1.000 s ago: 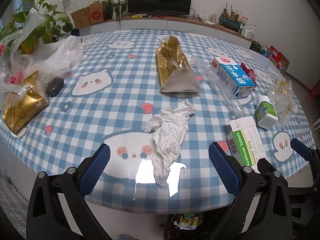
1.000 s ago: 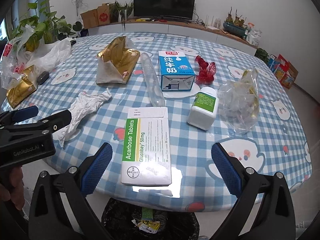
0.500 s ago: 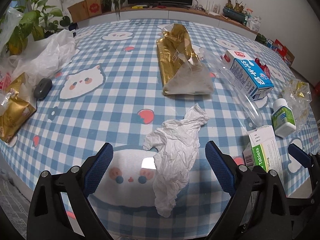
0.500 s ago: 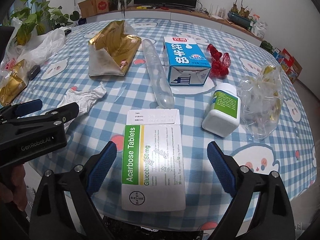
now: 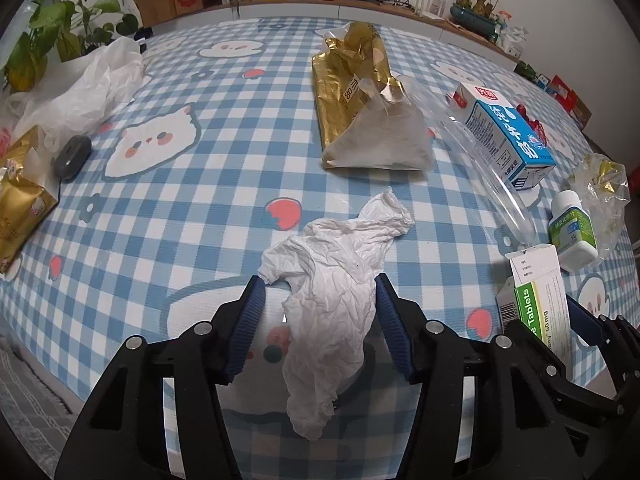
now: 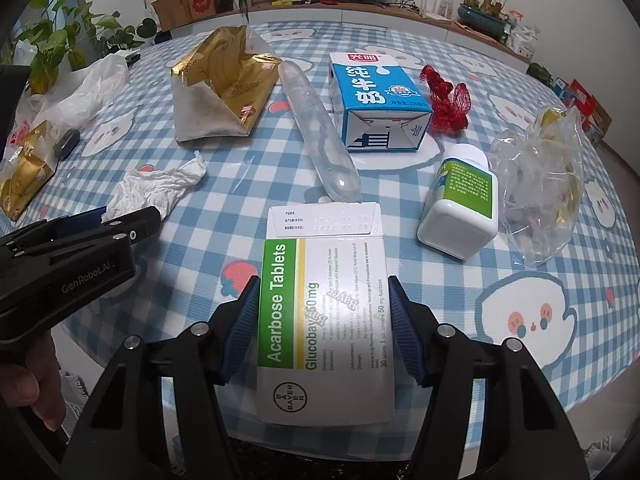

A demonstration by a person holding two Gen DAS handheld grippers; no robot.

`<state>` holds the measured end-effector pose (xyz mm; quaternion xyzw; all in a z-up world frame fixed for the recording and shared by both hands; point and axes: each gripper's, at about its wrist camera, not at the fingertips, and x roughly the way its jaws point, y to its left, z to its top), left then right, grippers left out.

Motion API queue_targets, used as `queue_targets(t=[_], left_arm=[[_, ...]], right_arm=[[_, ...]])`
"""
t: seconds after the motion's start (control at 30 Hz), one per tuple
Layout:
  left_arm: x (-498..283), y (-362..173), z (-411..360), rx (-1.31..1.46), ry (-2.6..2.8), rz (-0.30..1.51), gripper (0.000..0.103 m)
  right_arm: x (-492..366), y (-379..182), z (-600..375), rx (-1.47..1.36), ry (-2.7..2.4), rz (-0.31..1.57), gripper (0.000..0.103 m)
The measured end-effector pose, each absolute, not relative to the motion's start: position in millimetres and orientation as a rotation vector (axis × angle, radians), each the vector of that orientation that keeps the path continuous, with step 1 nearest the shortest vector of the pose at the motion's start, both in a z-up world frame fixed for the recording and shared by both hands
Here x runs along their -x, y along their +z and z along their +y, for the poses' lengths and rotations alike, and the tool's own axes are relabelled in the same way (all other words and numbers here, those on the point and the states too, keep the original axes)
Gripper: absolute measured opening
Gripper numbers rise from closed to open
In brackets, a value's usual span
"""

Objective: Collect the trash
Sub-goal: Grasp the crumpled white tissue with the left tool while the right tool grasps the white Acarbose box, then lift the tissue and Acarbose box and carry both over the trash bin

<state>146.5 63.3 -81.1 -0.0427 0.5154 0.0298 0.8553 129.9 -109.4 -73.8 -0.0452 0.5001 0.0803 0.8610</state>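
A second ago both my grippers hung over the near edge of the checked tablecloth [image 5: 208, 184] with jaws spread wide; now both have come down and are closing at once. My left gripper [image 5: 318, 312] has its jaws half drawn in around the crumpled white tissue [image 5: 336, 280], which lies near the table's front edge, just left of the tablet box; the right pad looks to be touching the paper while the left pad still stands a little clear, so I do not count it as gripped yet. My right gripper [image 6: 324, 320] has its jaws narrowing on the Acarbose Tablets box [image 6: 324, 304], flat on the cloth with its near end overhanging that edge; the blue pads sit right at the box's two long sides, and I cannot tell whether they press yet. Beyond the box, untouched, lie the white pill bottle [image 6: 460, 208], the milk carton [image 6: 376, 104], the clear plastic sleeve [image 6: 320, 132] and the gold foil bag [image 6: 224, 88]. I judge this as two pickups nearly secured, with lifting next and most of the trash left to gather.
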Motion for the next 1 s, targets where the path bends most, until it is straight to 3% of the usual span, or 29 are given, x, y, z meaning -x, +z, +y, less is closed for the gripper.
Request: queue_targets(t=[0.13, 0.2, 0.3, 1.0], left_arm=[[-146.4, -80.3, 62.8, 0.080, 0.072, 1.086, 0.036], [-146.3, -79.8, 63.6, 0.079, 0.076, 1.087, 0.023], [-145.6, -79.2, 65.4, 0.096, 0.069, 1.092, 0.013], [-108.4, -53.5, 53.4, 0.091, 0.035, 1.058, 0.009]], right_arm=[[-130.1, -72.7, -111.3, 0.078, 0.164, 1.051, 0.058], [-129.8, -71.3, -111.9, 0.077, 0.157, 1.046, 0.058], [-128.5, -67.8, -112.8, 0.073, 0.156, 1.037, 0.058], [-100.9, -37.1, -113.0, 0.054, 0.162, 0.981, 0.058]])
